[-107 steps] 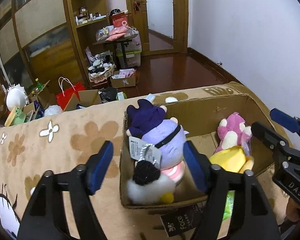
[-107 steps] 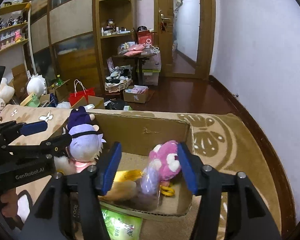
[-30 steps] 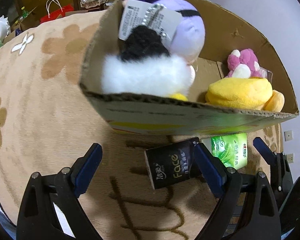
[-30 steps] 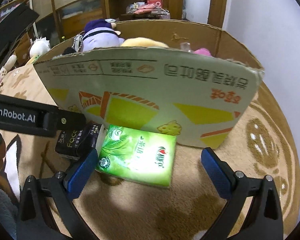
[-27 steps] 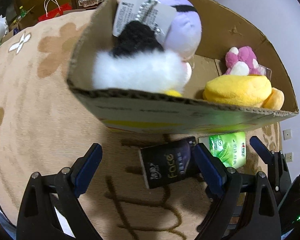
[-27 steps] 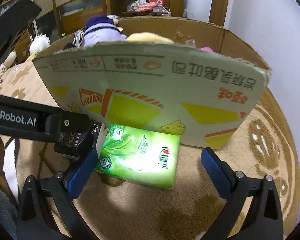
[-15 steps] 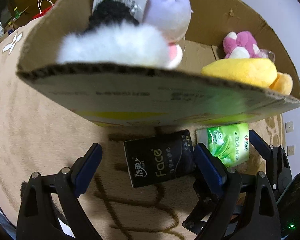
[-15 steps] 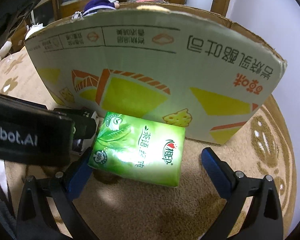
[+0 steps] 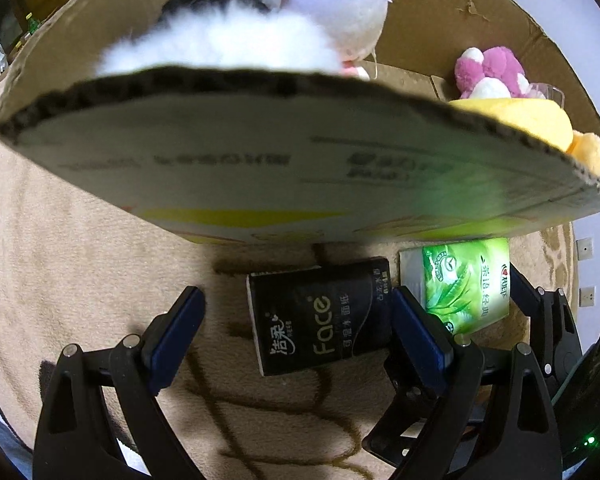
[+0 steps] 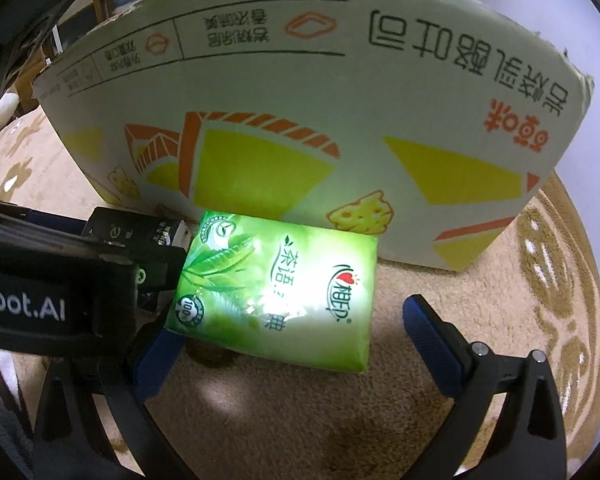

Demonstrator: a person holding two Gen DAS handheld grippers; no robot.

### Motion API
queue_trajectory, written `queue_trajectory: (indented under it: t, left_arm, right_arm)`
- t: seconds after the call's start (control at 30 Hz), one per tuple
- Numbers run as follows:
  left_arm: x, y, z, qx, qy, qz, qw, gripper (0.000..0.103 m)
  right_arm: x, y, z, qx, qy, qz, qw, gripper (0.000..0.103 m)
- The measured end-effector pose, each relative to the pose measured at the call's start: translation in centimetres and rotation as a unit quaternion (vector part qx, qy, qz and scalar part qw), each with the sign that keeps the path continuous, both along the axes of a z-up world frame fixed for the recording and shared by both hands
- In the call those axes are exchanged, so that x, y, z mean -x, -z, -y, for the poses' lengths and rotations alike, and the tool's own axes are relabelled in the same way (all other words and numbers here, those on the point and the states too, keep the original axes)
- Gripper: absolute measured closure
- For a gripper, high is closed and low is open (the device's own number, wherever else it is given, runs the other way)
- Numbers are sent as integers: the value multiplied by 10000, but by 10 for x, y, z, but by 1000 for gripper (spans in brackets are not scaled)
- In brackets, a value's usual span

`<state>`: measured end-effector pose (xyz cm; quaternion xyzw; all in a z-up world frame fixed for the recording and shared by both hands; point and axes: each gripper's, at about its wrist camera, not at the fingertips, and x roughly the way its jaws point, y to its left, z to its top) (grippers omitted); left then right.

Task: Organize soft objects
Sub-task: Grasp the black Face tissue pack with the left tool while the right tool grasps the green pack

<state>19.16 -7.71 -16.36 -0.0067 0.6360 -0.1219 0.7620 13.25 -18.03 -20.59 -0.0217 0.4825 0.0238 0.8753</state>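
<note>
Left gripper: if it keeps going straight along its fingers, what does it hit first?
Most likely the black tissue pack, lying on the rug between the open left gripper fingers, nearer the right one; depth is unclear.

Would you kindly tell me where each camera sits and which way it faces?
Left wrist: on the left gripper, facing steeply down at the black pack before the box; its open fingers and the right gripper show.
Right wrist: on the right gripper, facing down at the green pack; its open fingers and the left gripper show.
Shared: both packs, box, rug.
</note>
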Motion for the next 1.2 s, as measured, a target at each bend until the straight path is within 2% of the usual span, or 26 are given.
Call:
queue_trajectory:
  t: [0.3,0.5,0.8,0.87,1.0,1.2]
  left_arm:
    - [6,10,-5,11,-32,-29,10000,11]
    - [6,11,-3,-21,-3,-28,10000,12]
    - [22,13,0,-275,24,51,9996,32]
    - [26,12,-1,-261,19,54,9996,37]
    - [33,10,-4,-173,-36,55,9998,38]
    - [45,-1,-15,-129,-210,222,9994,38]
  right_arm:
    - [-1,11,7,-83,54,15,9999,0]
    - [-10,16,14,-18,51,-218,9997,0]
    - [-9,5,0,166,45,-76,9998,0]
    - [-6,3,-3,190,-21,-21,9998,4]
    - [5,-1,-13,260,-140,107,9995,21]
    - [18,-8,-15,330,-74,171,9993,22]
